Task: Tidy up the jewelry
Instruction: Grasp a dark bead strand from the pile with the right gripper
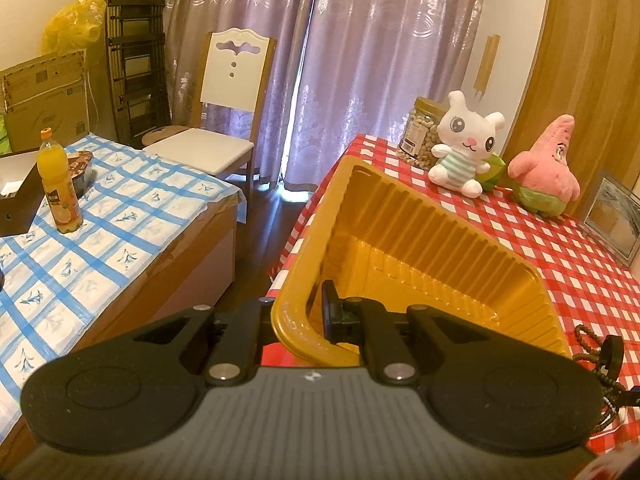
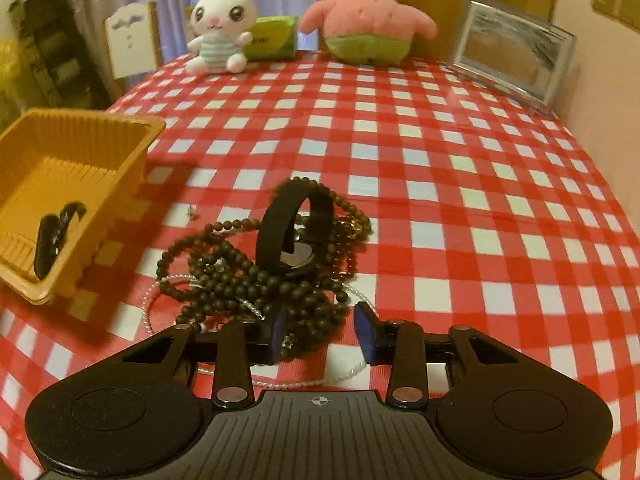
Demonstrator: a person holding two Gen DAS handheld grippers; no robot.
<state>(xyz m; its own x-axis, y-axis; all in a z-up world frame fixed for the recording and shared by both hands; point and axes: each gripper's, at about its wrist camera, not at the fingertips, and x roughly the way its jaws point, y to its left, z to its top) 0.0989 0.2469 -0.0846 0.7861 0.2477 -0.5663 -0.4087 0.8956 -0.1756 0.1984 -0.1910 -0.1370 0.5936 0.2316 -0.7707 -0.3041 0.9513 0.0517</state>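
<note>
A yellow plastic tray [image 1: 432,216] sits at the left edge of the red checked table; it also shows in the right wrist view [image 2: 132,128]. My left gripper [image 1: 298,316] is shut on the tray's near rim, one finger inside, one outside. A pile of dark bead strands [image 2: 248,276], a black wristband watch [image 2: 296,224] and a thin pearl strand [image 2: 352,372] lie on the cloth. My right gripper [image 2: 324,330] is open just above the near side of the pile, its blue pads [image 2: 366,328] apart. The beads show at the right edge of the left wrist view [image 1: 600,356].
A white bunny plush [image 2: 220,28], a pink starfish plush [image 2: 368,20], a green pack [image 2: 272,36] and a picture frame [image 2: 512,48] stand at the table's back. A nut jar [image 1: 420,132] stands by the bunny. A second table holds an orange bottle [image 1: 60,184]; a chair [image 1: 228,100] stands behind.
</note>
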